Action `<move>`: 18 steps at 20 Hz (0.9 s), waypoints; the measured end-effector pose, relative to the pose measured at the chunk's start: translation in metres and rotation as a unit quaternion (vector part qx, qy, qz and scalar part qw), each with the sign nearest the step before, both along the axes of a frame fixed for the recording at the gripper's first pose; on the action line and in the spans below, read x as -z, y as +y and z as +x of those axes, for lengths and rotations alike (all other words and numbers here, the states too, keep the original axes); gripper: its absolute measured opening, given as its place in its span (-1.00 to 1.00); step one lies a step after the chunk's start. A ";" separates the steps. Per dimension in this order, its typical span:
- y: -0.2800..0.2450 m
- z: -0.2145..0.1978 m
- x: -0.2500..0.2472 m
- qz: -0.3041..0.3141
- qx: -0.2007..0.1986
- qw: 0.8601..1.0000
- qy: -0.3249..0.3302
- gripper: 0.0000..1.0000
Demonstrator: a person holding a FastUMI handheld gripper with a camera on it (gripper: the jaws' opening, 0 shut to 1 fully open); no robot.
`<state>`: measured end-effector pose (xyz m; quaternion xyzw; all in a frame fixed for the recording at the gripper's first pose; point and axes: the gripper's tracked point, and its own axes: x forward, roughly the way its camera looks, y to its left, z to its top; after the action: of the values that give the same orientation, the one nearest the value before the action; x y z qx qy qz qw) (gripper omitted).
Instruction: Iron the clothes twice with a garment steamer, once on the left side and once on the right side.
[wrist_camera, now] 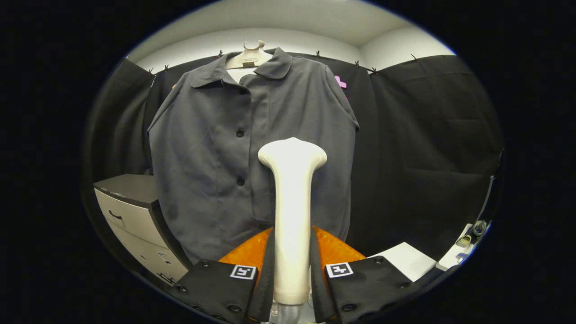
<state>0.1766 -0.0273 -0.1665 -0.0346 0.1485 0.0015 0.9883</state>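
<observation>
A dark grey button-up shirt [211, 148] hangs on a pale mannequin hanger [250, 56] in front of the black booth wall. A cream garment steamer [292, 198] stands upright between my fingers, its handle clamped on both sides and its wide head up at the level of the shirt's middle, right of the button row. My gripper [291, 252] is shut on the steamer's handle. The head faces the shirt's right half; whether it touches the cloth I cannot tell.
A drawer cabinet [135, 216] with a dark top stands beside the shirt's lower left. A white surface [407, 258] lies low to the right, and a ledge with small items [468, 240] sits farther right.
</observation>
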 end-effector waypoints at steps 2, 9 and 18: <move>-0.001 -0.004 0.012 -0.001 0.002 1.000 0.009 -0.14; -0.006 -0.024 0.051 -0.001 0.010 0.999 0.043 -0.15; -0.012 -0.043 0.097 0.005 0.026 0.996 0.084 -0.15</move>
<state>0.1337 -0.0391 -0.2636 -0.0259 0.2322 -0.0207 0.9721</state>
